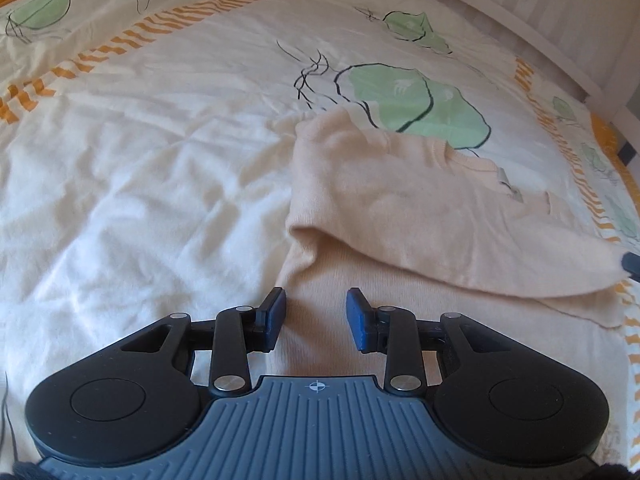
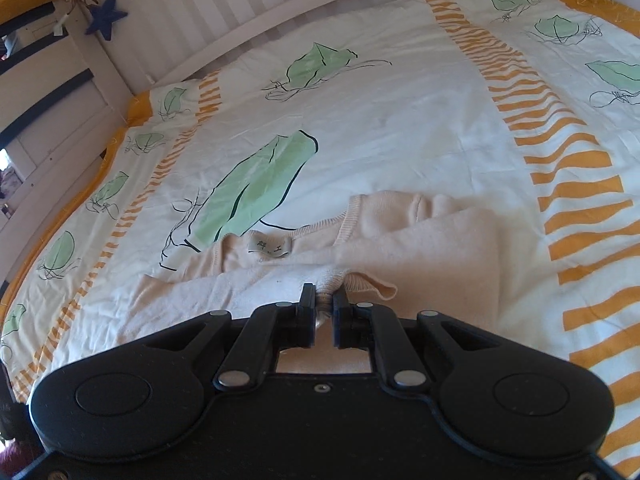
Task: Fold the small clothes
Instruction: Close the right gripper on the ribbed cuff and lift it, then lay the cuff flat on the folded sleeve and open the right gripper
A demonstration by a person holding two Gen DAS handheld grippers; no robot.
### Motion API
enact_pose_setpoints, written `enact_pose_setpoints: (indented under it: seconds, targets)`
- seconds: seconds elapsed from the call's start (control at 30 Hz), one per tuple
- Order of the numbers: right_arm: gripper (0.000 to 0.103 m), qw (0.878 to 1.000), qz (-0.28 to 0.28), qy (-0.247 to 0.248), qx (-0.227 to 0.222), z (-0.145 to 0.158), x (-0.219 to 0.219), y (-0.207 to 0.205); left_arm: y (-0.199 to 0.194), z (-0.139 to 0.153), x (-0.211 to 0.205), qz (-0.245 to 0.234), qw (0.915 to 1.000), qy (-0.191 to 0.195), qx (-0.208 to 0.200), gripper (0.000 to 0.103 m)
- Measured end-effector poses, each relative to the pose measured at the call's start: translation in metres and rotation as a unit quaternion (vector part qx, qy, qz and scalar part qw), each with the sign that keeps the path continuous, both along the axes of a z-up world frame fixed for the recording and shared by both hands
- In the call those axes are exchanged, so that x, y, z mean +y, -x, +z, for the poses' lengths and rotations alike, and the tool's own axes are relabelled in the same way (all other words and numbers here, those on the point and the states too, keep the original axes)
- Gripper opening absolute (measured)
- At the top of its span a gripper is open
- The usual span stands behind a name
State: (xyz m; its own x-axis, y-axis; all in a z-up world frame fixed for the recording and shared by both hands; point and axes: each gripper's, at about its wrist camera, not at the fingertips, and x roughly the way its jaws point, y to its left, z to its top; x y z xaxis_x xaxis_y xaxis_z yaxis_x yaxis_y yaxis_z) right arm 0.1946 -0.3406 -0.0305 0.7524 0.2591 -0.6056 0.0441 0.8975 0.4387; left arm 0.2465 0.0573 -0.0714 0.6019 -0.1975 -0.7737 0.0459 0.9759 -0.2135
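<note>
A small peach knit sweater [image 1: 400,208] lies on the bed, its neck with a white label [image 2: 269,249] toward the far side. My right gripper [image 2: 324,300] is shut on a ribbed cuff [image 2: 362,284] of the sweater, and the sleeve is drawn across the body. In the left wrist view the pulled sleeve ends at a dark fingertip [image 1: 631,264] at the right edge. My left gripper [image 1: 316,314] hovers over the sweater's lower part, its blue pads [image 1: 276,312] apart with nothing pinched between them.
The bedspread [image 1: 140,160] is cream with green leaf prints and orange striped bands. A white slatted bed rail [image 2: 240,4] runs along the far side, with a blue star [image 2: 106,16] hanging at its corner.
</note>
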Motion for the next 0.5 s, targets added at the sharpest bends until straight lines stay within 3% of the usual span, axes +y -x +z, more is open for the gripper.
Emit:
enact_pose_setpoints:
  seconds: [0.27,0.5]
  targets:
    - [0.015,0.998,-0.017,0.004,-0.066,0.029,-0.02,0.022,-0.023,-0.007,-0.002,0.022,0.9978,-0.063,-0.008,0.034]
    - [0.016,1.0,-0.025,0.014,0.011,-0.018,-0.036,0.02,-0.02,-0.009,0.002,0.015,0.9975,-0.066,-0.017,0.037]
